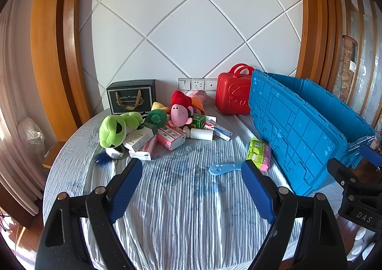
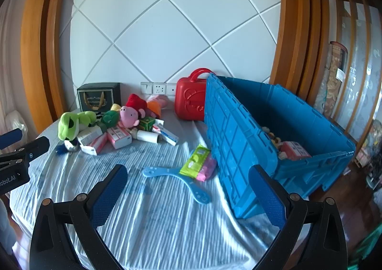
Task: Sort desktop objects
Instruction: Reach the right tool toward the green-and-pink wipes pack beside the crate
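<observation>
We held the left tool (image 1: 191,188) and right tool (image 2: 188,198) with fingers apart, both empty, above the cloth-covered tabletop (image 2: 167,222). Just beyond lay the blue boomerang (image 2: 176,174) and green wipes pack (image 2: 197,162) beside the blue crate (image 2: 310,126). We judged it best to take these before the far toy pile (image 1: 155,126).

Blue crate (image 2: 238,141); red case (image 2: 188,100); green frog plush (image 1: 114,129); pink pig plush (image 1: 179,114); blue-white striped cloth (image 1: 181,210).

Room backdrop behind the bench

White diamond-panelled wall (image 1: 195,31) framed by orange wooden trim (image 1: 47,43); wall sockets (image 2: 156,88) low down; patterned curtain (image 2: 358,78) at right.
</observation>
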`<state>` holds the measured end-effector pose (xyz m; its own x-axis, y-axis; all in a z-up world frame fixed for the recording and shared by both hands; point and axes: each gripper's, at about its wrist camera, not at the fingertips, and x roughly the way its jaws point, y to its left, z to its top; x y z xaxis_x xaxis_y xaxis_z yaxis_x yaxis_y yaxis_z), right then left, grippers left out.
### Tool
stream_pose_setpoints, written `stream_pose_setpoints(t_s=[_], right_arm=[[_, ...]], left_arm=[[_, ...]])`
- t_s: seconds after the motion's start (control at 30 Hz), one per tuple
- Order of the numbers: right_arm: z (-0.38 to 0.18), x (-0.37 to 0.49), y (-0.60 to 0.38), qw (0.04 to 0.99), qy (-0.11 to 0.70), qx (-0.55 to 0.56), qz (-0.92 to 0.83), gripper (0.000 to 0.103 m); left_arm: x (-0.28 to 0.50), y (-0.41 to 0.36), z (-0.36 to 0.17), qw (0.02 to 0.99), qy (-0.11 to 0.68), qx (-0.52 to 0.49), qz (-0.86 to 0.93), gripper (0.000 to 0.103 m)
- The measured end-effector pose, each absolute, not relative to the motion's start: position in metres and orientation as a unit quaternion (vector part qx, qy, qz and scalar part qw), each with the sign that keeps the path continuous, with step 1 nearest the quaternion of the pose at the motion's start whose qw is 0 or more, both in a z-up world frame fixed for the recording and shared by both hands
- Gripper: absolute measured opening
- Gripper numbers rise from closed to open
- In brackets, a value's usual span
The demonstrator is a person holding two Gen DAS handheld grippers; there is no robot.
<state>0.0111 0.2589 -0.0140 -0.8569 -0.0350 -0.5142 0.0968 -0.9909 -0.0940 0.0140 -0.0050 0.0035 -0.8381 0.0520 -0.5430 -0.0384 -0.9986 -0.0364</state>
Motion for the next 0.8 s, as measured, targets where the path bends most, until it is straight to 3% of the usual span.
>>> stream_pose_setpoints(t_s=[0.43, 0.8], right_arm=[[-0.018, 0.009, 0.255, 0.039, 0.061, 0.271, -0.96, 0.103], [-0.044, -0.029, 0.238, 0.078, 0.085, 0.314, -0.942, 0.103]], left_arm=[[0.011, -0.012, -0.002, 0.022, -0.018, -0.29, 0.957, 0.085], [-0.029, -0.034, -0.05, -0.013, -0.061, -0.36, 0.931, 0.085]])
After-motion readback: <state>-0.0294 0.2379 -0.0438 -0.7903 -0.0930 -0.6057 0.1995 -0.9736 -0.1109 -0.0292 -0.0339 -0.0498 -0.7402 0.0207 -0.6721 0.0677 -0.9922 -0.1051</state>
